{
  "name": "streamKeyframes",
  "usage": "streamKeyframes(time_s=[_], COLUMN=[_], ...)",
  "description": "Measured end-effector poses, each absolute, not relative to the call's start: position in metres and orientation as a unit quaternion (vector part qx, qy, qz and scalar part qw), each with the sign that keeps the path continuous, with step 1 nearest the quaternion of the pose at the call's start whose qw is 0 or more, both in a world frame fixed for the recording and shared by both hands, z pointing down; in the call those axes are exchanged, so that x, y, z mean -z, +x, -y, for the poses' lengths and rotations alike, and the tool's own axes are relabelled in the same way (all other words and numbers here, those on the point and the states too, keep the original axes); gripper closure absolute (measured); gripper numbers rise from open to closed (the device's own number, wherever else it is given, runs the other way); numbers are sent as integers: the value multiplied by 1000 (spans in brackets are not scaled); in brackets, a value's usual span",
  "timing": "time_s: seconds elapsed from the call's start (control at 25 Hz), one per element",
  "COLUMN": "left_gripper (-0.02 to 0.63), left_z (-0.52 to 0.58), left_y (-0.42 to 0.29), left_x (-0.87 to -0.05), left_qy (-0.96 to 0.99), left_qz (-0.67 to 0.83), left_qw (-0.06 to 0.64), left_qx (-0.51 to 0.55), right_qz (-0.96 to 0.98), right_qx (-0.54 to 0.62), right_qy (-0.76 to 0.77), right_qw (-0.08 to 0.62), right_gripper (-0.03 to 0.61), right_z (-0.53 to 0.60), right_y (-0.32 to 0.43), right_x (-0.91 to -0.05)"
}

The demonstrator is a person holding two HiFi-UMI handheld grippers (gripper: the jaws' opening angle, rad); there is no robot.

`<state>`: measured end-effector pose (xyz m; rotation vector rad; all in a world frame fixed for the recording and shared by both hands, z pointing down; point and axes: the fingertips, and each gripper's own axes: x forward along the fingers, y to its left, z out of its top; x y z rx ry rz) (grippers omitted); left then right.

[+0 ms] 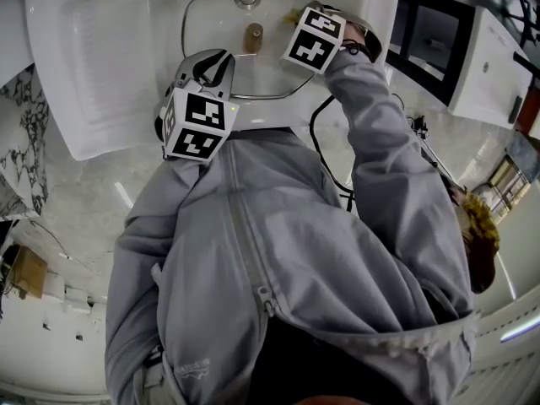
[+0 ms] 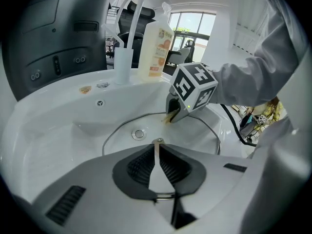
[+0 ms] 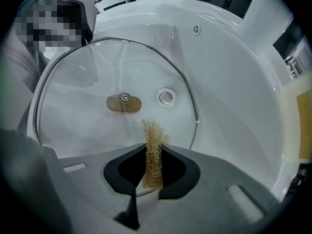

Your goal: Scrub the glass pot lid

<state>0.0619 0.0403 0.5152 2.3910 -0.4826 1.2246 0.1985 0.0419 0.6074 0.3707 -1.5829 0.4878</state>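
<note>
White sink basin (image 3: 234, 82) holds round glass pot lid (image 3: 87, 67): left gripper (image 2: 156, 152) slants down clamping its rim, right gripper (image 3: 153, 152), vertical, pinches tan fibrous scrubber (image 3: 153, 140).

Is a white sink (image 1: 110, 74) in a veined counter (image 1: 21, 159). Holds the glass pot lid (image 3: 87, 62) in its basin; bears a soap bottle (image 2: 156, 43) beside the faucet (image 2: 123, 65).
</note>
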Motion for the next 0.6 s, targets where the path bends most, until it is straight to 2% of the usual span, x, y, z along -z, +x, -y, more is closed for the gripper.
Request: streamKeyframes(time_s=[0.6], left_gripper=[583], left_z=[-59], left_y=[60], left_x=[-500], left_qy=[867], left_qz=[167], left_qw=[186], left_qx=[-430], right_qz=[732], right_qx=[-307], right_qy=[218], right_qw=[568], right_gripper=[532], right_z=[-100], right_y=[156], right_x=[-561])
